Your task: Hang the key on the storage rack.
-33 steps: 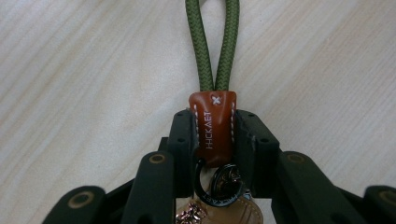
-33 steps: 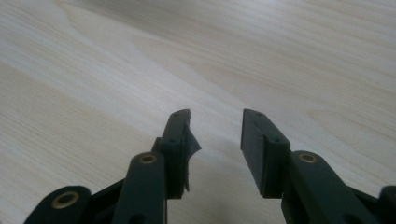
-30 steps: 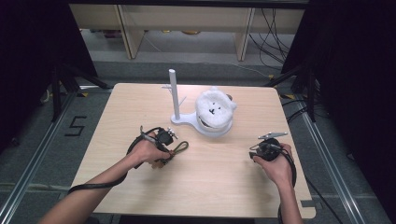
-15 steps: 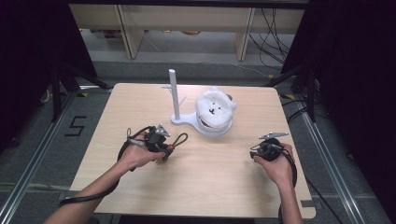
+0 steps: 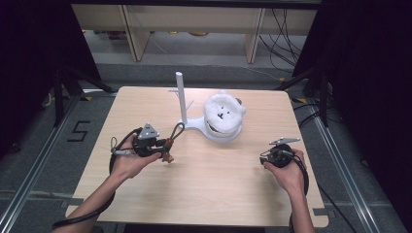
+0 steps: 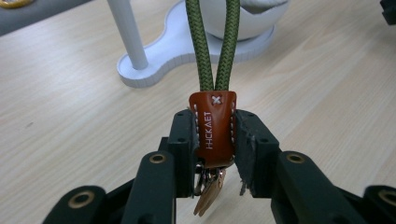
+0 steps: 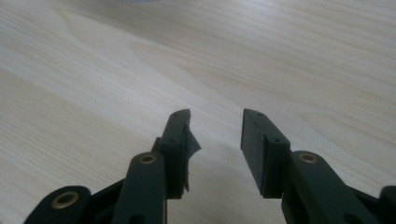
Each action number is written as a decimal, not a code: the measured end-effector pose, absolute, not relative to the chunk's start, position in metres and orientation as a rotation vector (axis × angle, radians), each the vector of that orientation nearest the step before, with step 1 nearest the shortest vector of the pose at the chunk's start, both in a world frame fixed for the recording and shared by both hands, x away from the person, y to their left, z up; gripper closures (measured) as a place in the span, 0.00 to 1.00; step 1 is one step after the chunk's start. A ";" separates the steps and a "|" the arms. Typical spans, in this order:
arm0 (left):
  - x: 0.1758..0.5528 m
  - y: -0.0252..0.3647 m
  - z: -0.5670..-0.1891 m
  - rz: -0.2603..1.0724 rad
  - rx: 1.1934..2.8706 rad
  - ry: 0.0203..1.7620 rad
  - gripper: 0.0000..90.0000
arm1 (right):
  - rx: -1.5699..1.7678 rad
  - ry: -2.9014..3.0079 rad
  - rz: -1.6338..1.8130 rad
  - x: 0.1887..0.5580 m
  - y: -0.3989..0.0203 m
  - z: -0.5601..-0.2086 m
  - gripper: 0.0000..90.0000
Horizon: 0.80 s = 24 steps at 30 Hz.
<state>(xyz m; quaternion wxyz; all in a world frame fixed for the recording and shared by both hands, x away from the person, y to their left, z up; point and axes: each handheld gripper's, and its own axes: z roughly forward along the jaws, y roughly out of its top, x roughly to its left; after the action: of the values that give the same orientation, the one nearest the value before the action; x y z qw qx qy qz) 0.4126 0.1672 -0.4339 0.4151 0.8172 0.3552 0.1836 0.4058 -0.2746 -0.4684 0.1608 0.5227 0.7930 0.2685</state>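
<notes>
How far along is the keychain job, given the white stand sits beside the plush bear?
Done: the left hand-held gripper is shut on the keychain's brown leather tab, green cord loop lifted off the table. In hand: carrying it near the white stand. Left: likely hanging the loop on the post. The right hand-held gripper is open, idle.

So the keychain is a brown leather tab stamped HHCKAET with a white cross stitch on top. A green braided cord loop comes out of it, pointing toward the white stand. Metal clips hang underneath. It's held above the table, left of the middle.
</notes>
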 end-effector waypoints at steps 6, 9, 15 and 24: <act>0.413 0.174 -0.427 0.508 1.963 0.913 0.76 | 1.495 2.259 0.766 0.406 -0.274 -0.468 0.70; 0.415 0.176 -0.425 0.517 1.904 0.918 0.76 | 1.497 2.252 0.761 0.405 -0.275 -0.468 0.70; 0.418 0.178 -0.420 0.553 1.808 0.945 0.76 | 1.492 2.254 0.769 0.405 -0.275 -0.467 0.70; 0.435 0.181 -0.409 0.595 1.728 0.956 0.76 | 1.494 2.251 0.768 0.405 -0.275 -0.467 0.70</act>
<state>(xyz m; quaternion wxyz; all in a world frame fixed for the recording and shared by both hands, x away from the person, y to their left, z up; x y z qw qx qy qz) 0.4348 0.1814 -0.4092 0.5139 0.7187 0.3978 0.2475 0.4045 -0.2752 -0.4669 0.1658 0.5245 0.7903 0.2697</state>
